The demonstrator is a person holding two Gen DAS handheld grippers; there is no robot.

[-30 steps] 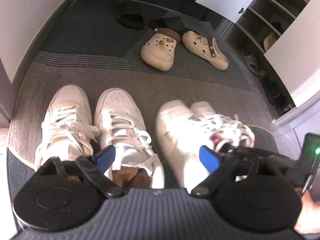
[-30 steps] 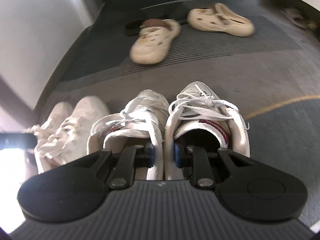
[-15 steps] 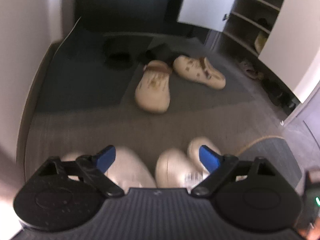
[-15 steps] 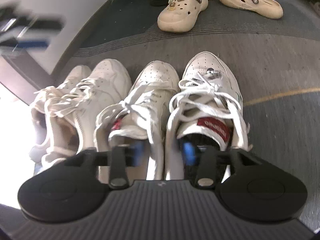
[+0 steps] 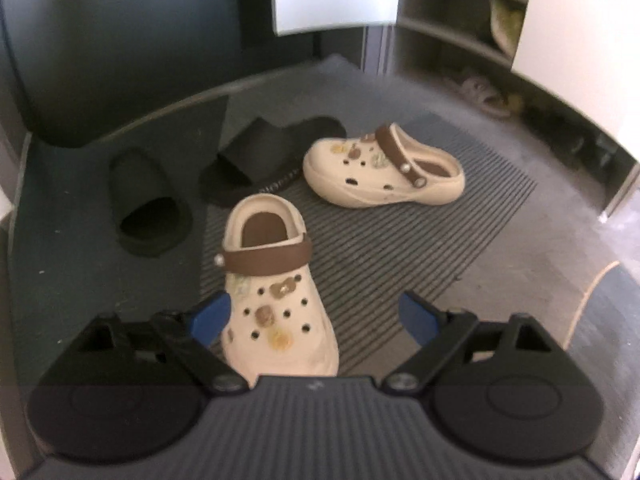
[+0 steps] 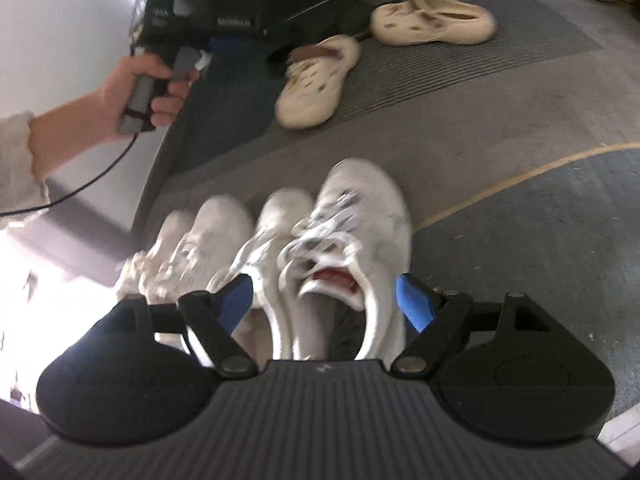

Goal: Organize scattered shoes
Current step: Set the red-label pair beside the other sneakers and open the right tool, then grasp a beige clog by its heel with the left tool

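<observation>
Since a second ago the left gripper (image 5: 314, 314) has swung off the white sneakers and now looks down on the cream foam clog with a brown strap (image 5: 272, 284) nearest it, jaws spread wide and empty, the clog's toe lying between the blue pads without either pad pressing it. Just beyond, the second cream clog (image 5: 384, 170) lies on its side on the grey ribbed doormat (image 5: 420, 240), toe close to the heel of the first. Two black slide sandals (image 5: 150, 204) rest to the left on the dark floor, one touching the mat's edge. At upper right the open white shoe cabinet (image 5: 452, 36) shows shelves holding a pale yellowish shoe (image 5: 506, 24), with some blurred footwear on its bottom level. From the right wrist, the right gripper (image 6: 326, 300) has let go of the white lace-up sneaker with a red tongue label (image 6: 360, 240); its jaws now stand wide, the pads clear of the shoe's heel. Three more white sneakers (image 6: 224, 236) sit side by side to its left in a row, blurred. Farther up, a hand (image 6: 136, 88) holds the left gripper's handle above the floor near the two clogs.
</observation>
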